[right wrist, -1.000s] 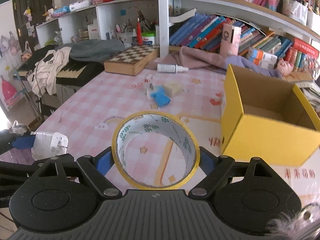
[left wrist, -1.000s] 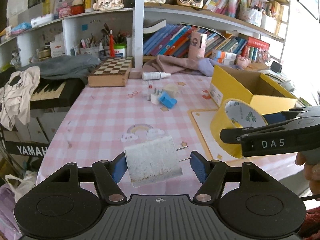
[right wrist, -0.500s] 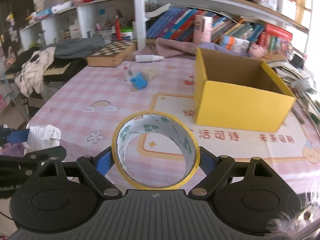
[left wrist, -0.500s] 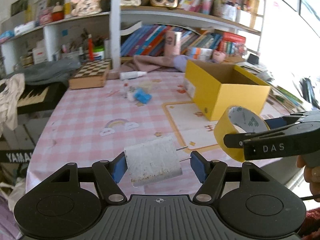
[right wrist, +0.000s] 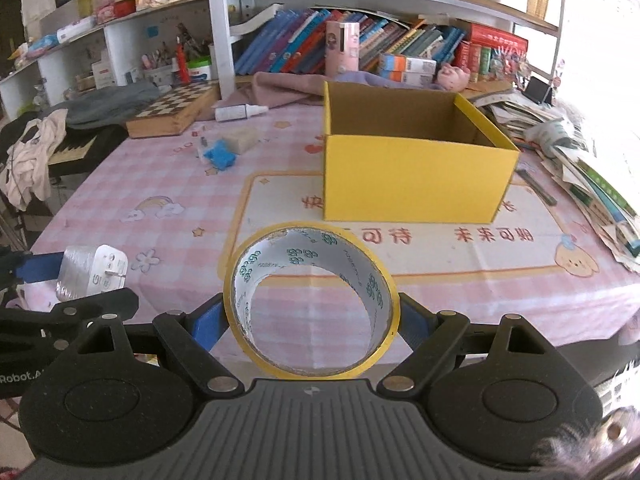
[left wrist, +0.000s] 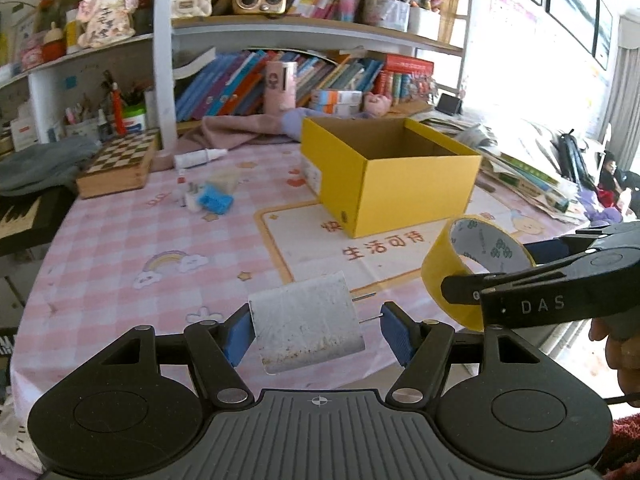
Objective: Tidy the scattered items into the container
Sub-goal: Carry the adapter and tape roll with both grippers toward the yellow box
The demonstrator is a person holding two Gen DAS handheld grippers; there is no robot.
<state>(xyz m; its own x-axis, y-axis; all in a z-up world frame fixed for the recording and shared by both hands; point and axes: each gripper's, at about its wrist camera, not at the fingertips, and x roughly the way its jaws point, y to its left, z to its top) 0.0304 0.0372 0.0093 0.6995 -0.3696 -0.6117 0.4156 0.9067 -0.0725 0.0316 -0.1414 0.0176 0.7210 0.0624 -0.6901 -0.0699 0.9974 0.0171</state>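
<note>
The left tool gripped a white plug adapter between its blue pads, above the counter's near edge. The right tool clasped a yellow tape roll just beside it. The open yellow box stood farther back on the pink checked counter.

The box is bright yellow outside and plain brown inside. It stands on a pink-and-white checked tablecloth with a rainbow print. Left of the box lie a blue block and a brown-and-cream chequered chessboard. The tape roll is yellow-edged, its white inner face green-printed.
</note>
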